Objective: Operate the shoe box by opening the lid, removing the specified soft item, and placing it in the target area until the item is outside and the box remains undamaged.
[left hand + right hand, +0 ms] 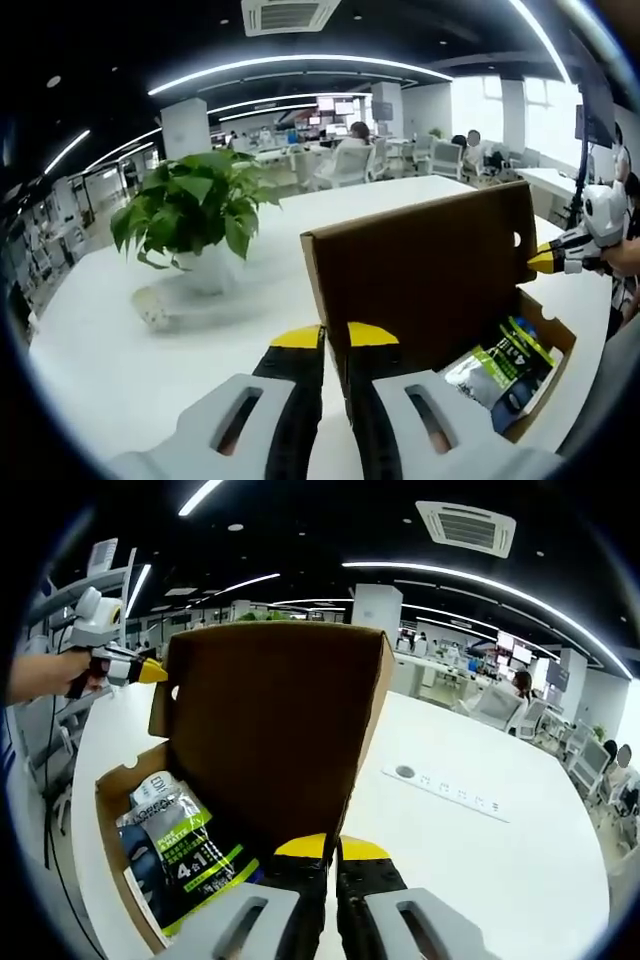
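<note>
A brown cardboard shoe box [545, 325] sits on the white table with its lid [430, 270] standing upright. My left gripper [335, 336] is shut on the lid's near side edge, yellow tips on either face. In the same view my right gripper [548, 260] pinches the lid's far edge. In the right gripper view my right gripper [332, 848] is shut on the lid [270, 730], and my left gripper [150, 670] holds the opposite edge. A soft packet [185, 850] with green and black print lies inside the box [112, 790]; it is also seen as the packet [500, 365].
A potted green plant [195, 215] stands on the table [120, 370] left of the box, a small pale object [150, 305] beside it. A flat socket strip [450, 780] lies in the tabletop on the other side. A person's hand [40, 675] holds the left gripper. Desks and chairs lie beyond.
</note>
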{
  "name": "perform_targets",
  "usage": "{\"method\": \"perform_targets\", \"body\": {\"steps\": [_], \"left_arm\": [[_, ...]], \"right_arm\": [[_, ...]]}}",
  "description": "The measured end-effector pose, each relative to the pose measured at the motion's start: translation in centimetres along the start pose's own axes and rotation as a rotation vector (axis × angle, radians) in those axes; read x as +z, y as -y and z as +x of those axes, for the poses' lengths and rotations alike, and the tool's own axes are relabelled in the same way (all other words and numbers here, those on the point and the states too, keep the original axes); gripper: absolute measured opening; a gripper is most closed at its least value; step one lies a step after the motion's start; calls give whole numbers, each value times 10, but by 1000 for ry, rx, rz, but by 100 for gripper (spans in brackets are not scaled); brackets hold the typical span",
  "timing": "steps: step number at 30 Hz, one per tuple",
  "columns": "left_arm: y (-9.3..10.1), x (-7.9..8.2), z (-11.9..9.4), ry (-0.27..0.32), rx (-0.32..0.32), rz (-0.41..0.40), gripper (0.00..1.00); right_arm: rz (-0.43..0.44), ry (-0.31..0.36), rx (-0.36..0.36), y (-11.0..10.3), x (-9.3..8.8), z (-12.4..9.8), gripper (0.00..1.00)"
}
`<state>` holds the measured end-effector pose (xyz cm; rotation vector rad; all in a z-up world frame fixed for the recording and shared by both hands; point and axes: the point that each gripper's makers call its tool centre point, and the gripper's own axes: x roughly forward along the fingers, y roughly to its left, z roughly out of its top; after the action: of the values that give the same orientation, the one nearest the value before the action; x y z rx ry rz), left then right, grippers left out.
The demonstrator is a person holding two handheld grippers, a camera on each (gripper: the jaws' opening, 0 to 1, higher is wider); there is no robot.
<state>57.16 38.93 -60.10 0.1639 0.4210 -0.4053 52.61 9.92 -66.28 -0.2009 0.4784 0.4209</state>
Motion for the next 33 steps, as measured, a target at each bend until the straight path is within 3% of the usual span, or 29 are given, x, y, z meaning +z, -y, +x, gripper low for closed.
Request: {"method": "perform_targets", "body": {"steps": [11,21,27,33], "left_arm": [[0,-27,4,-53,11,1,10],[0,-59,10,-140,12,-58,5],[7,-69,15,-167,9,-88,2],[7,-70,18,-161,18,-107,1]], "right_arm": [[-1,2,0,3,1,2,0],[-4,-6,5,8,4,10,0],[-4,-15,11,10,4,14,0],[15,-21,13,13,4,21,0]]}}
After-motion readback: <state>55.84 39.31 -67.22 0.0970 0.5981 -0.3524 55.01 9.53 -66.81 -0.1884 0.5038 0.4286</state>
